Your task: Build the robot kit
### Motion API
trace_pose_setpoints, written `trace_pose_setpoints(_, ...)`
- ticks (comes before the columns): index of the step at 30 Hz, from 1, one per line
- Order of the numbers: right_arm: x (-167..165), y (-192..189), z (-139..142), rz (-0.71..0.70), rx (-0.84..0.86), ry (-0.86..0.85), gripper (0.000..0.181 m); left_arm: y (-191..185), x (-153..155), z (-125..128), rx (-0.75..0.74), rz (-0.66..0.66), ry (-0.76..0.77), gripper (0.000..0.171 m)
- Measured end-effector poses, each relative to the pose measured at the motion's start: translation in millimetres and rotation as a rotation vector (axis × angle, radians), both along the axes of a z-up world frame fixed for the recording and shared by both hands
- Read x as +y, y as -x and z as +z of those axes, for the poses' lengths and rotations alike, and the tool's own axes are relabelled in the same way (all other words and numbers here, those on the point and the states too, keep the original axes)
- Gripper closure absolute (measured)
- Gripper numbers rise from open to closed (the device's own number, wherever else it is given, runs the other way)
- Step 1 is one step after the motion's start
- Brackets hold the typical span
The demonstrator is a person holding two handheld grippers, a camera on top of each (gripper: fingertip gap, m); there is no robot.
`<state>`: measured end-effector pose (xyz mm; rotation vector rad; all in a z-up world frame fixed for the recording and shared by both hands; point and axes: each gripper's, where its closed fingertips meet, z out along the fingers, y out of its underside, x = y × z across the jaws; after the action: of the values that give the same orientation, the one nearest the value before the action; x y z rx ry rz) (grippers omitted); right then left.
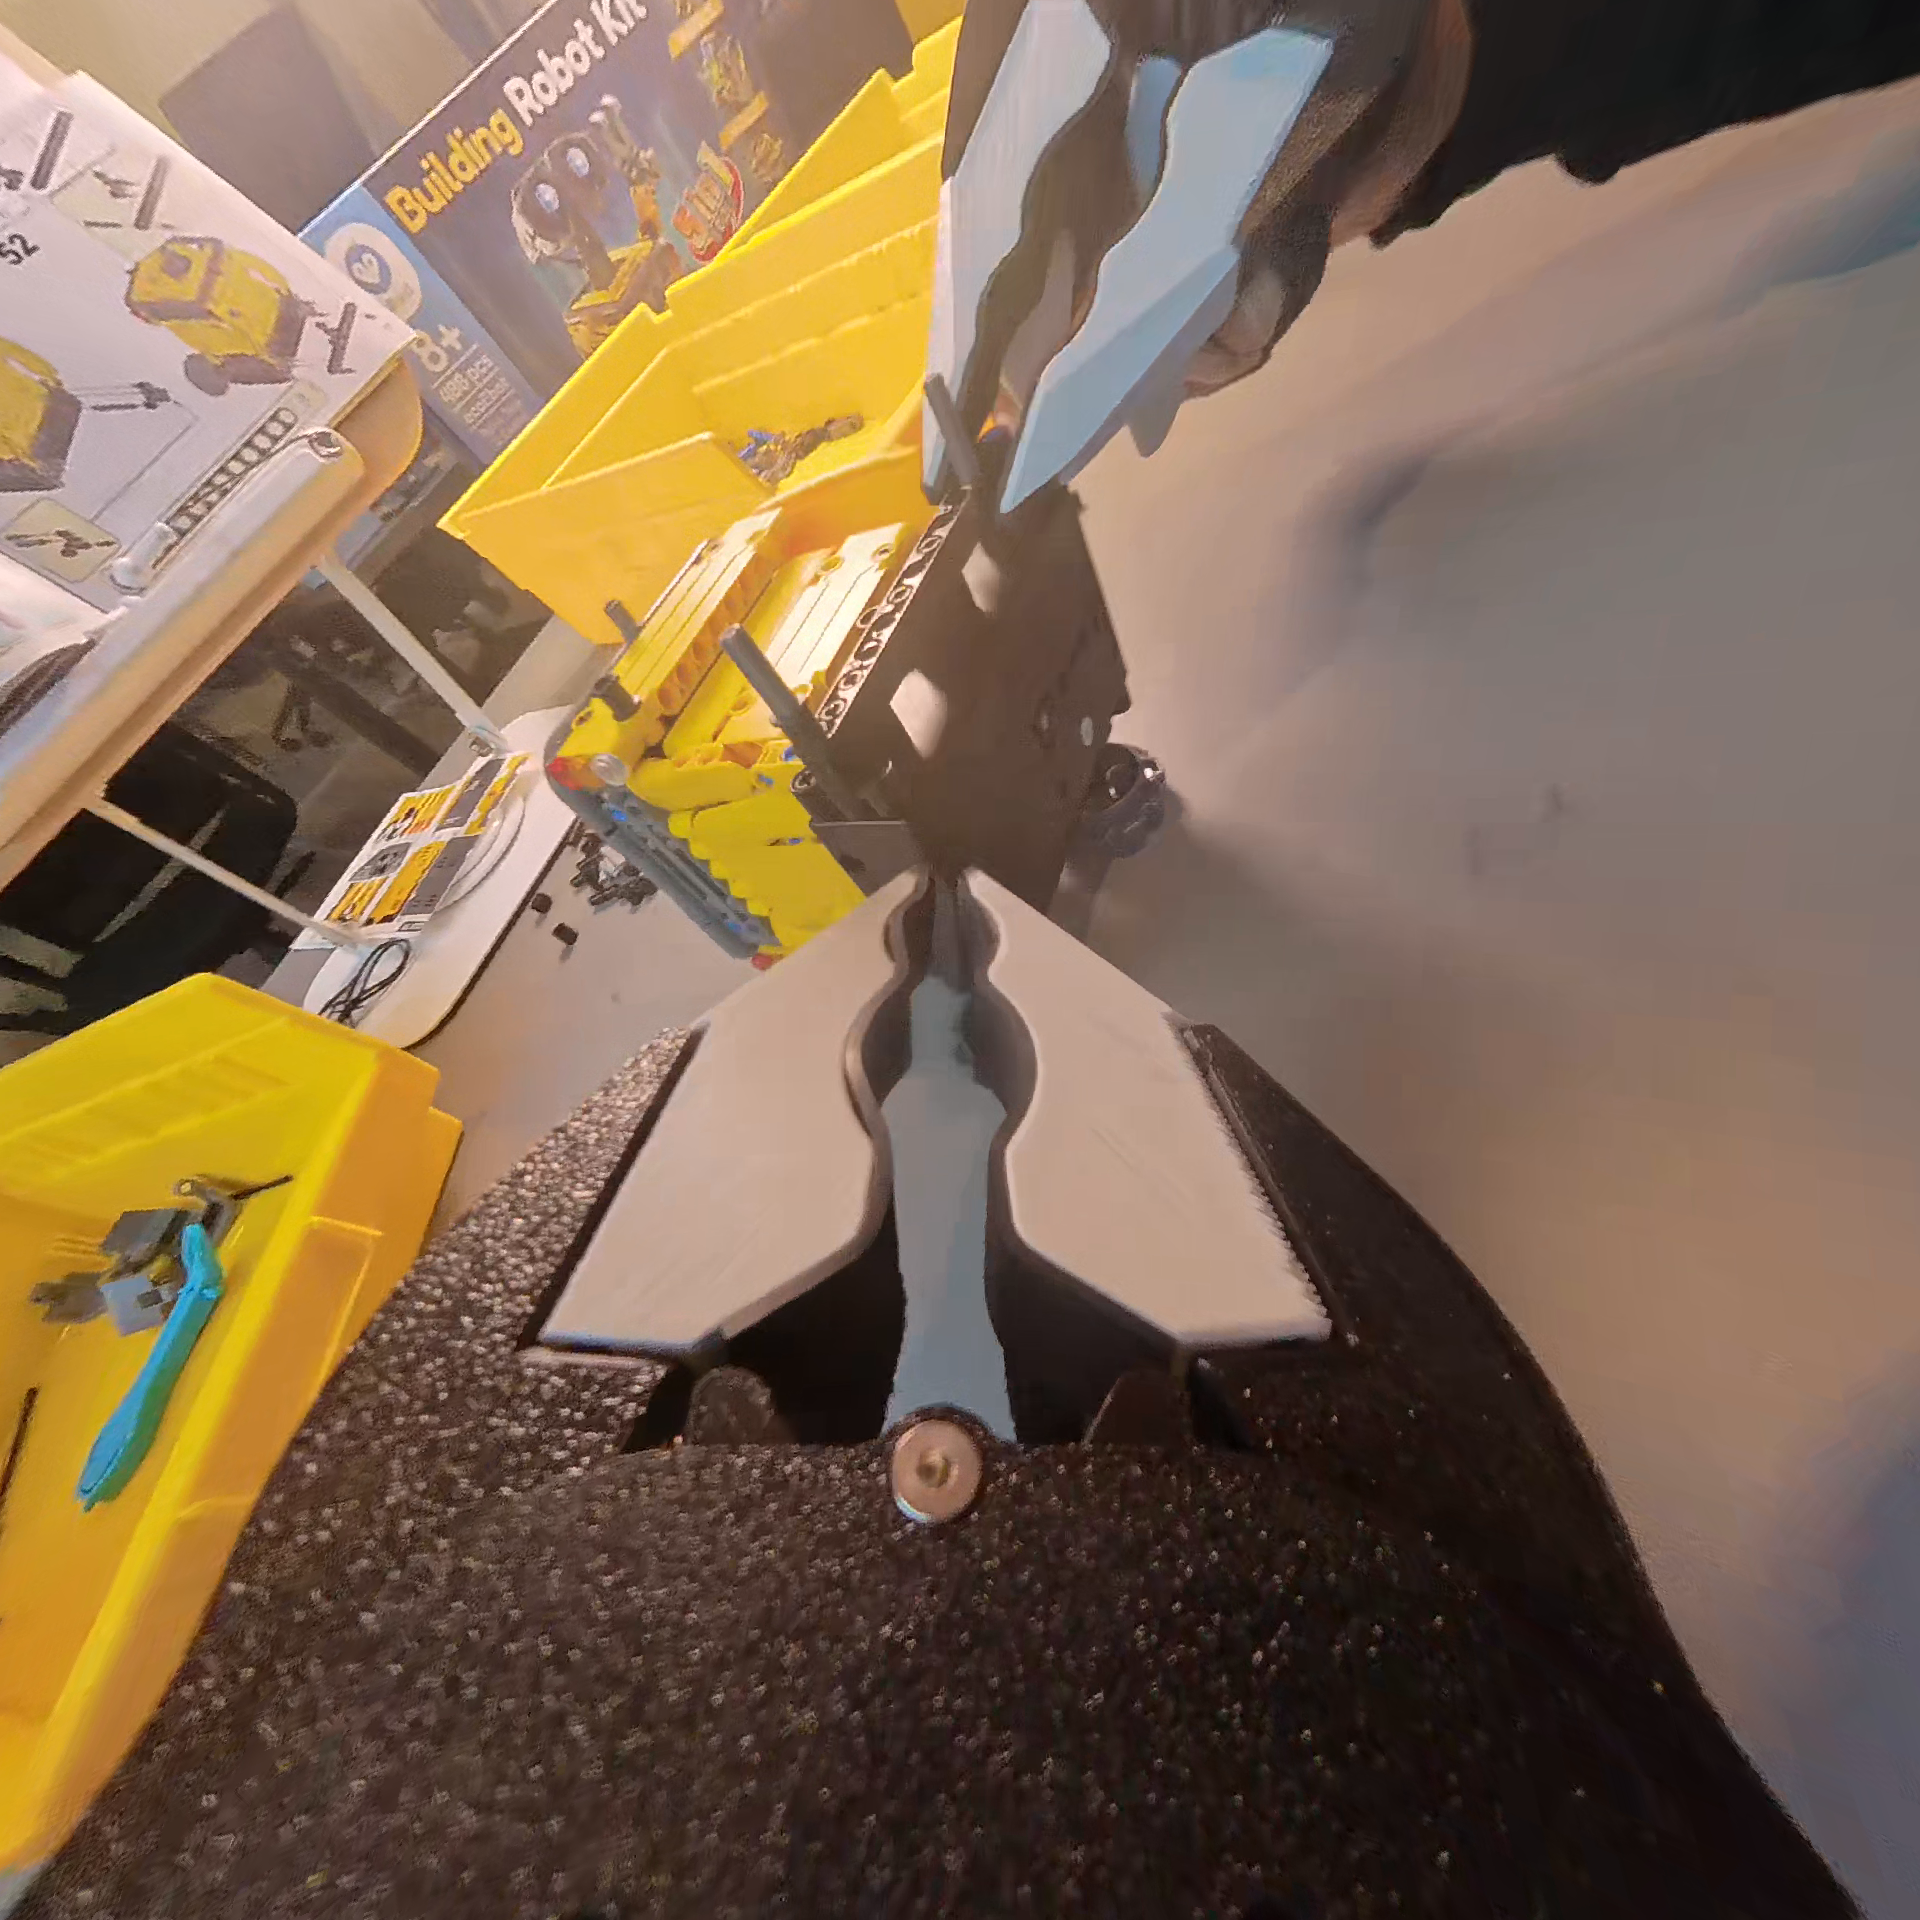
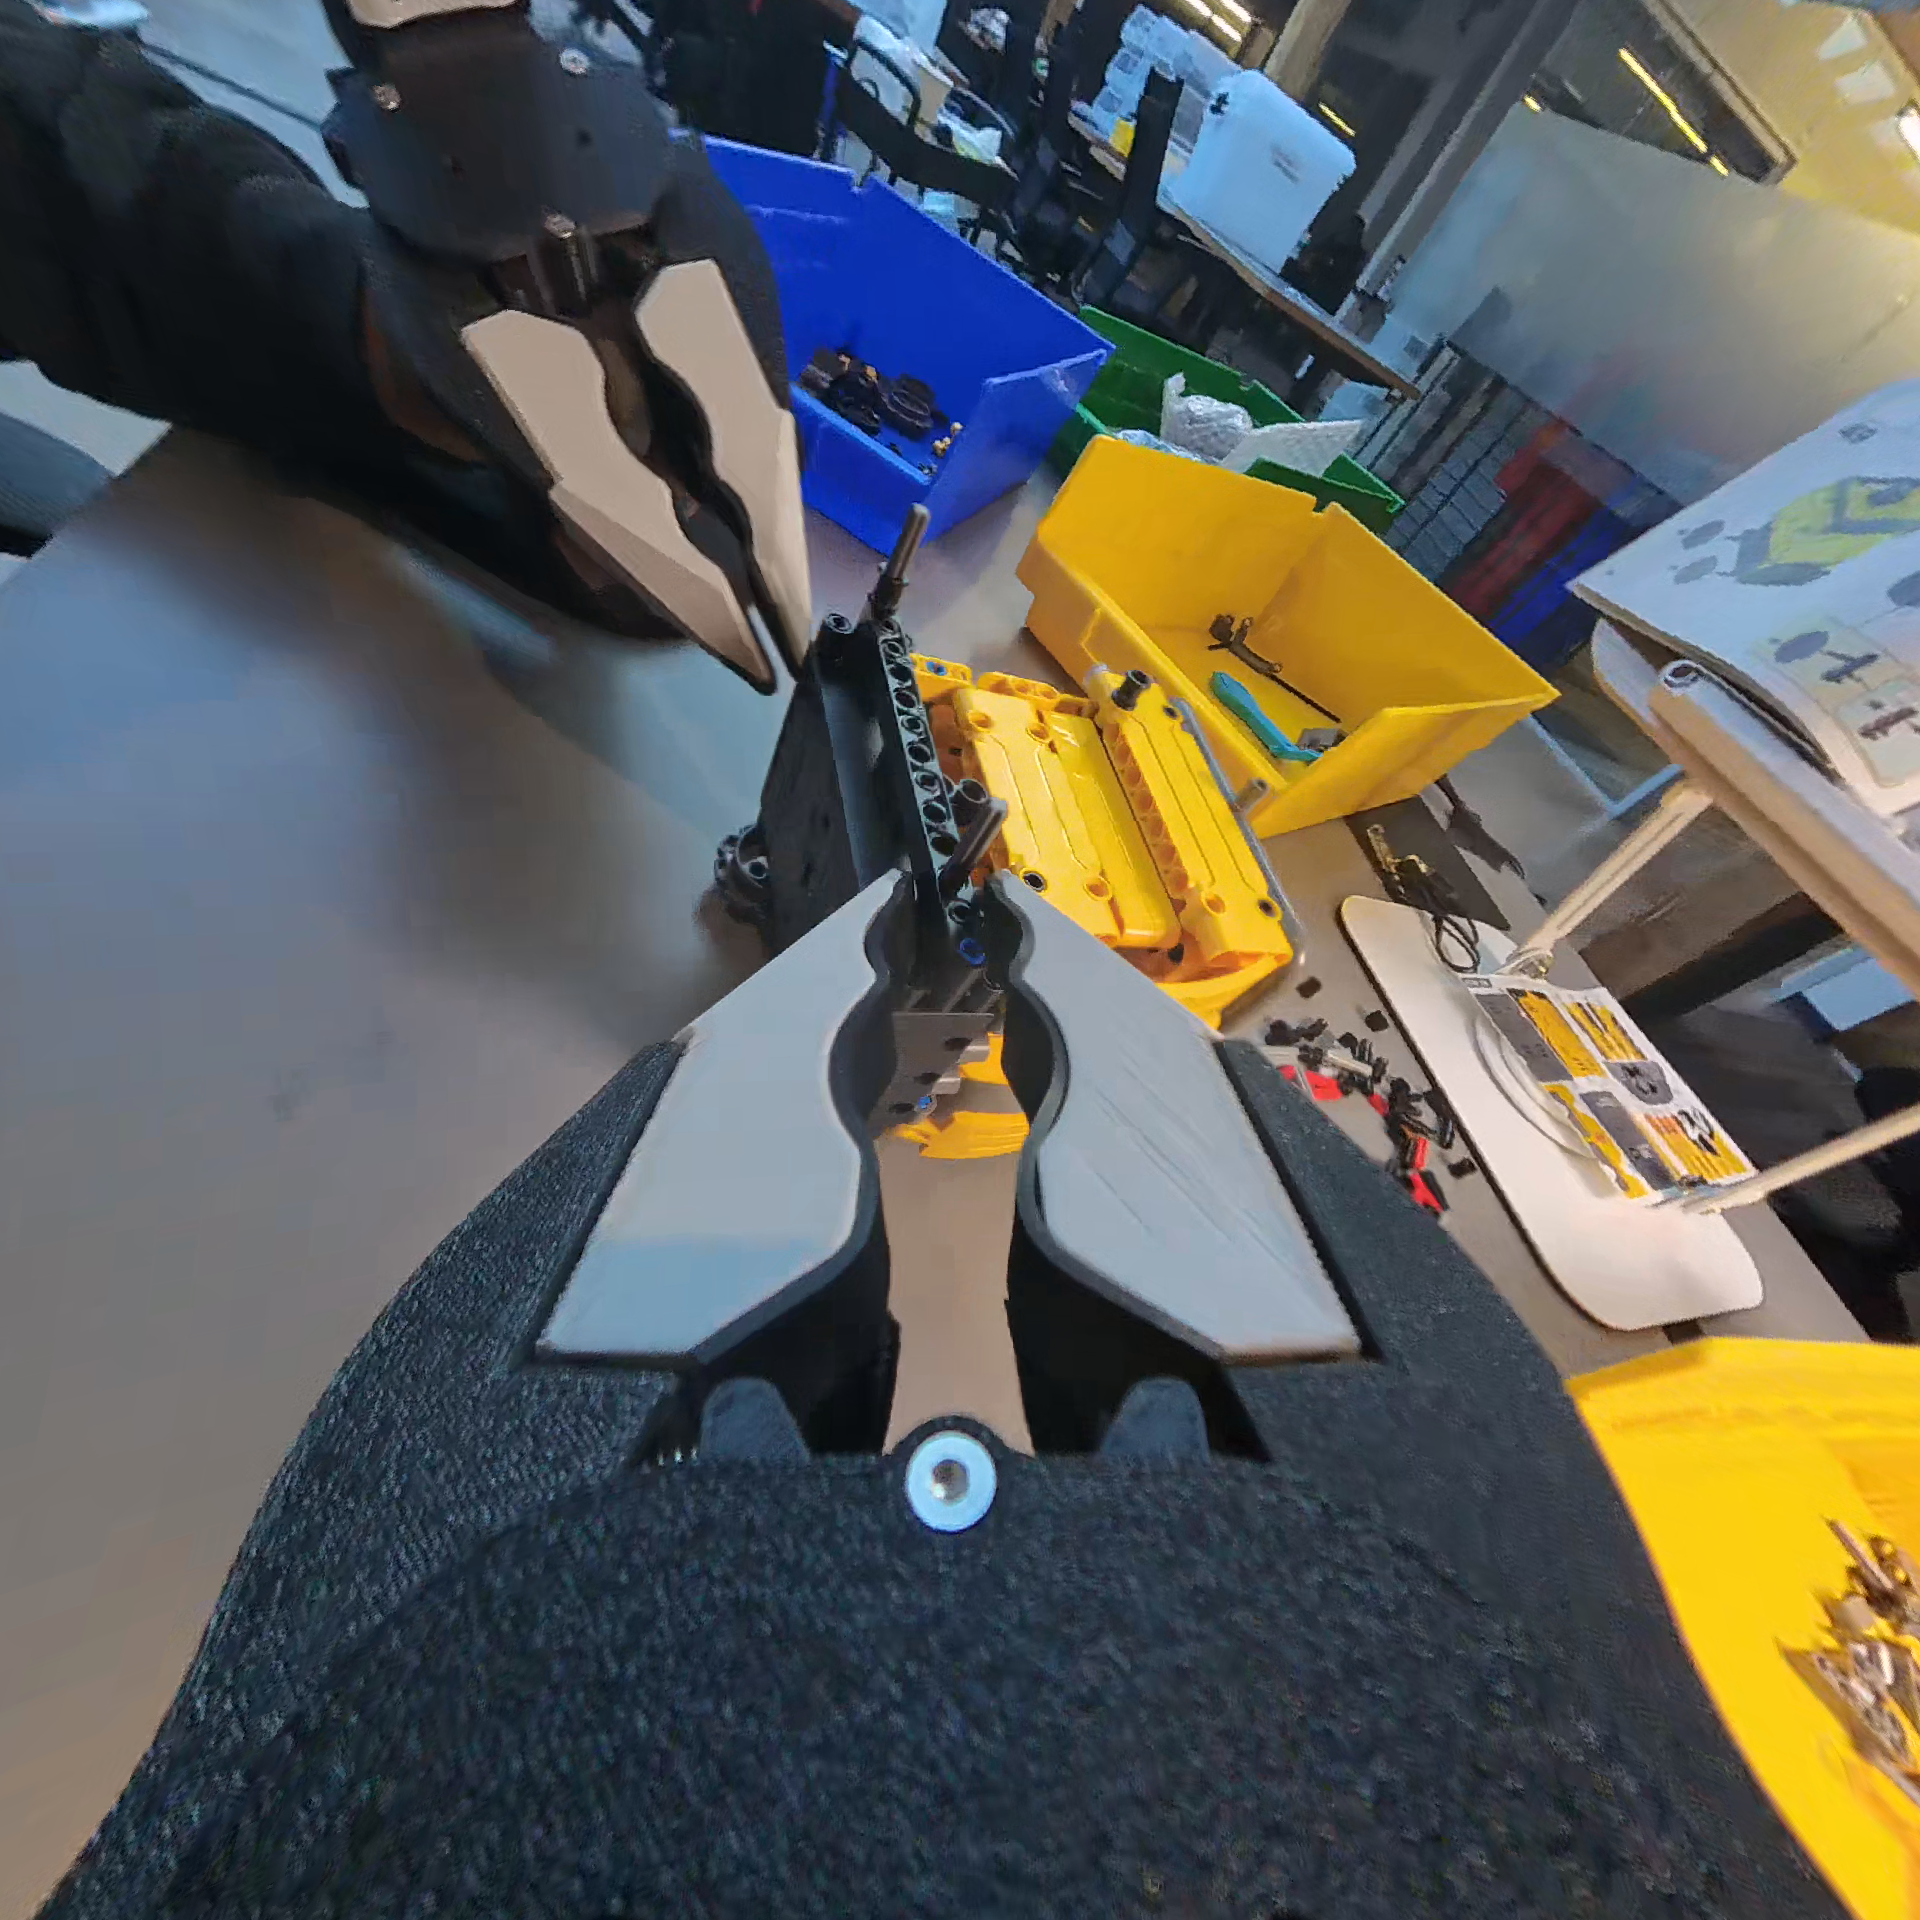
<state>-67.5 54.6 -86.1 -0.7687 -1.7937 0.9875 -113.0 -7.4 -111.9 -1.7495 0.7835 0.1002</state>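
Observation:
A yellow and black brick-built model [image 1: 727, 821] lies on the grey table [image 1: 1455, 727]; it also shows in the right wrist view [image 2: 1091, 821]. A black holed beam [image 2: 914, 748] runs along its edge, with a dark axle [image 2: 971, 842] sticking out near me. My right gripper [image 2: 948, 894] is open, and the near end of the beam stands between its fingers. It comes in from the top of the left wrist view [image 1: 982, 494]. My left gripper [image 1: 940, 883] is shut, its tips against the model's black side. The right wrist view shows it [image 2: 779, 665] shut by the beam's far end.
Yellow bins [image 1: 665, 457] [image 2: 1299, 634] stand behind the model, and another yellow bin [image 1: 187, 1195] holds a blue tool. A blue bin [image 2: 914, 343] and a green bin [image 2: 1164, 384] stand farther back. An instruction booklet [image 1: 156, 312] rests on a stand. Loose small parts [image 2: 1361, 1091] and a sticker sheet [image 2: 1600, 1091] lie at the right. Left tips to right tips: about 9 cm.

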Motion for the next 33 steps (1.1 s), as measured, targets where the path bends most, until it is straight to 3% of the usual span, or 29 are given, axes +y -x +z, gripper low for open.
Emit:
trace_pose_setpoints(5,21,-24,27,-0.041,0.027,0.259,0.14,0,-7,13,-0.227,-0.016,0.031,0.148)
trace_pose_setpoints(9,76,-57,24,-0.263,-0.012,0.264,0.133,12,-14,29,-0.428,-0.012,0.037,0.132)
trace_pose_setpoints(10,91,-67,16,-0.338,-0.051,0.255,0.137,16,-15,31,-0.466,-0.01,0.048,0.131)
trace_pose_setpoints(12,119,-88,-1,-0.47,-0.129,0.212,0.181,24,-17,33,-0.528,0.002,0.07,0.127)
trace_pose_setpoints(14,140,-107,-23,-0.575,-0.251,0.226,0.181,33,-17,33,-0.548,0.03,0.072,0.119)
trace_pose_setpoints(16,150,-117,-42,-0.612,-0.336,0.287,0.181,40,-17,33,-0.557,0.045,0.064,0.131)
trace_pose_setpoints(18,153,-117,-57,-0.626,-0.389,0.336,0.179,47,-16,34,-0.569,0.052,0.054,0.17)
trace_pose_setpoints(22,155,-104,-72,-0.609,-0.429,0.343,0.165,55,-12,32,-0.568,0.066,0.048,0.171)
trace_pose_setpoints(23,154,-102,-73,-0.596,-0.431,0.341,0.168,57,-11,30,-0.567,0.071,0.052,0.171)
trace_pose_setpoints(24,154,-100,-73,-0.587,-0.43,0.33,0.181,58,-11,29,-0.571,0.074,0.057,0.171)
trace_pose_setpoints(33,148,-94,-82,-0.564,-0.478,0.283,0.181,63,-10,26,-0.613,0.078,0.064,0.171)
